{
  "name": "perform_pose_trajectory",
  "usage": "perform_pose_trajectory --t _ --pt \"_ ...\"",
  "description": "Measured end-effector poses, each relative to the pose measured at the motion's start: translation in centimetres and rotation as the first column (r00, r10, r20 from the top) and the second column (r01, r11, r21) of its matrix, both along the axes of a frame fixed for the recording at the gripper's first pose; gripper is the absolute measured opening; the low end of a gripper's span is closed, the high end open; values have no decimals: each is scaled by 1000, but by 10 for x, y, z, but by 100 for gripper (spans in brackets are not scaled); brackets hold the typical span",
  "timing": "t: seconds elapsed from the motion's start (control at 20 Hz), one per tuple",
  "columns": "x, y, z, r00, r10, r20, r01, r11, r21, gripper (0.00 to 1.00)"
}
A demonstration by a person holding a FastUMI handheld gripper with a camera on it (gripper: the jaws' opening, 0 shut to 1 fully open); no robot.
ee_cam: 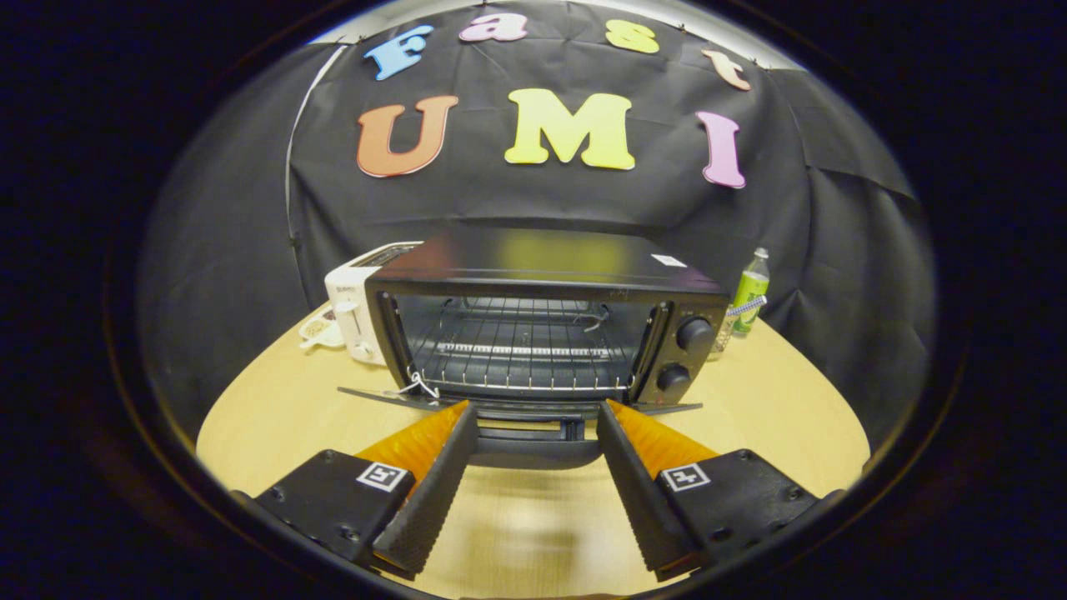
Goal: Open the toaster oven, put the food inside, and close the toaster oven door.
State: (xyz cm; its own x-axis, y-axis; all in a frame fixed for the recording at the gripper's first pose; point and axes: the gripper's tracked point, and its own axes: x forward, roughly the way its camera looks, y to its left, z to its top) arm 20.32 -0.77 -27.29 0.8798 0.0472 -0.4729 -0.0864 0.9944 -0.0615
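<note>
Directly ahead of the fingers (pixel 538 410) sits the toaster oven (pixel 546 321), black, squarely facing the camera on a pale wooden bench (pixel 775 400). Its door (pixel 533 408) hangs fully open, folded down flat toward the fingers, the handle (pixel 538 446) at its front lip lying in the gap between the two fingertips. Fingers are spread wide, gripping nothing; the tips reach about level with the door's front edge, one on either side of the handle, and I cannot tell whether they touch the door. Inside the oven a wire rack (pixel 521 350) spans the cavity. A bit of white string or tie (pixel 419 386) hangs at the rack's front left corner. Two round knobs (pixel 683 354) stacked one above the other on the oven's right-hand panel. Left of the oven, touching or just beside it, a white pop-up toaster (pixel 354 304), with a small light-coloured cup or dish (pixel 319 331) on its far side. Right of the oven and a little behind it, a green bottle (pixel 750 293) standing upright, something striped (pixel 744 307) slanting across it. Black cloth wall (pixel 834 208) behind the oven.
</note>
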Motion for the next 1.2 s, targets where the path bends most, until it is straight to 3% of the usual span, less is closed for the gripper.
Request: perform_pose_trajectory --t 0.35,0.55,0.75,0.95,1.2 --pt "-30 -3 -48 999 -18 -34 19 999 37 95" --pt "-40 -5 -84 992 -29 -125 38 997 74 94" --pt "-41 -5 -83 997 0 -81 4 999 49 93" --pt "-54 4 -86 975 84 -207 -38 976 216 91" --pt "-78 34 -64 903 292 -314 -119 874 471 89"
